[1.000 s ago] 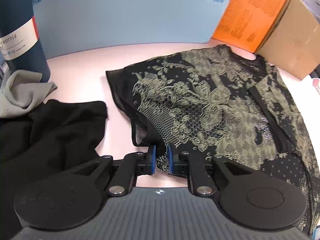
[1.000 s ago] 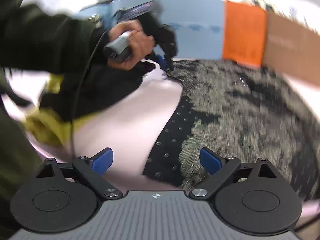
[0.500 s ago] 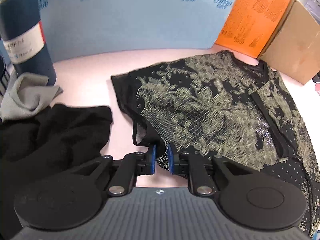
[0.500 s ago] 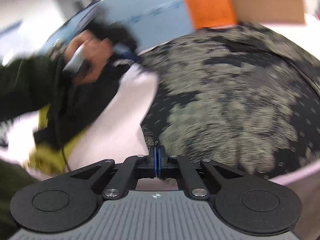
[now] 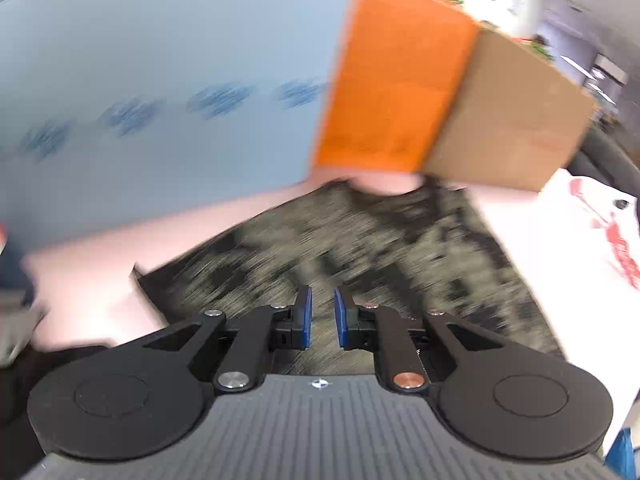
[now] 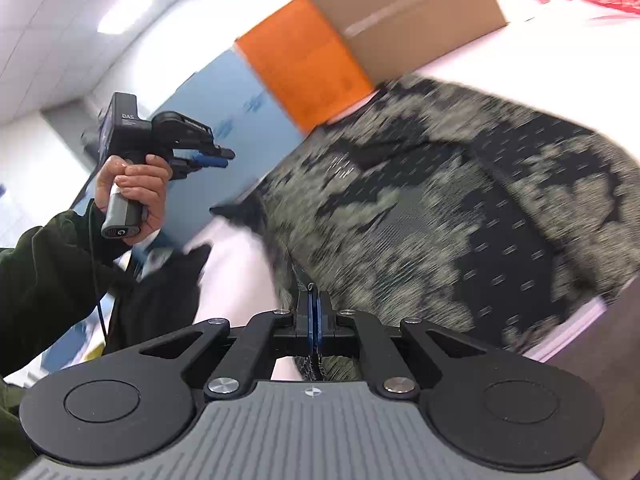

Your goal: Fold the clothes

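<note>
- My right claw point(image 6: 313, 312) is clamped fully on the hem of the patterned blouse point(image 6: 460, 208).
- My left claw point(image 5: 320, 316) is raised, jaws nearly closed; no cloth visibly held.
- The blouse lies spread on the pink table point(image 5: 92, 280).
- Judged light, limp and slippery: grip hems and corners.

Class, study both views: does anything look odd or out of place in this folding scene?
Yes. The left tool hangs in mid-air with nothing between its pads, while only the right tool pinches the patterned shirt at its edge.
</note>
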The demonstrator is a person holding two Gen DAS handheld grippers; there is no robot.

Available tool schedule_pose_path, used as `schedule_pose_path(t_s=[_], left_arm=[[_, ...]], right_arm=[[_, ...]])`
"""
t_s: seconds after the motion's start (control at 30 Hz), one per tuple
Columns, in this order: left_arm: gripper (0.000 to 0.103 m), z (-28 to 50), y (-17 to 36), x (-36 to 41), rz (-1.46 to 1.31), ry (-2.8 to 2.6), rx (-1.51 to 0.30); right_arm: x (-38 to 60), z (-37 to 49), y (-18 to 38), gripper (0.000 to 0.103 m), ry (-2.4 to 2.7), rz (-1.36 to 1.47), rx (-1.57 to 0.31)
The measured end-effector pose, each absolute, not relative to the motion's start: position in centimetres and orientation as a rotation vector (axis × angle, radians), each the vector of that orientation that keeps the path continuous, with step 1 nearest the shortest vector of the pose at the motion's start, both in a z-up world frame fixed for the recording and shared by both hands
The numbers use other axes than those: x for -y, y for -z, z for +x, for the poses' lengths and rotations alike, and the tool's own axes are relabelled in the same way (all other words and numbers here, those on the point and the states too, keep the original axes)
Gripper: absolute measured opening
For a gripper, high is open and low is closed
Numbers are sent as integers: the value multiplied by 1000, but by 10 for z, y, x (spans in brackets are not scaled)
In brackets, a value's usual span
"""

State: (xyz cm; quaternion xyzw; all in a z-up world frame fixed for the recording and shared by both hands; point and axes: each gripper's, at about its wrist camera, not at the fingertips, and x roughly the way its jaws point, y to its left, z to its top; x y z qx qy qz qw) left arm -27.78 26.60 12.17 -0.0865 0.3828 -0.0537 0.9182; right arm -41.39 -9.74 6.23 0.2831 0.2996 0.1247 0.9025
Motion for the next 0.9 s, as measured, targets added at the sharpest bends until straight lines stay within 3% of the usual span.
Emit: schedule_pose_path(t_s=[0.17, 0.27, 0.43, 0.57, 0.7, 0.9], left_arm=[[12, -253, -143, -184, -74, 258, -768], [20, -245, -146, -162, 54, 292, -763], [23, -256, -128, -209, 94, 165, -822], [43, -284, -101, -277, -34, 38, -889], [43, -309, -66, -287, -37, -58, -914], [43, -337, -34, -227, 120, -34, -816]], right_arm=[[134, -417, -58, 2, -148, 622, -584], [153, -414, -49, 2, -117, 612, -598], [162, -403, -37, 2, -171, 608, -634], [160, -399, -34, 2, -207, 615, -662], [158, -394, -33, 3, -227, 628, -693], [153, -386, -30, 3, -248, 623, -739]])
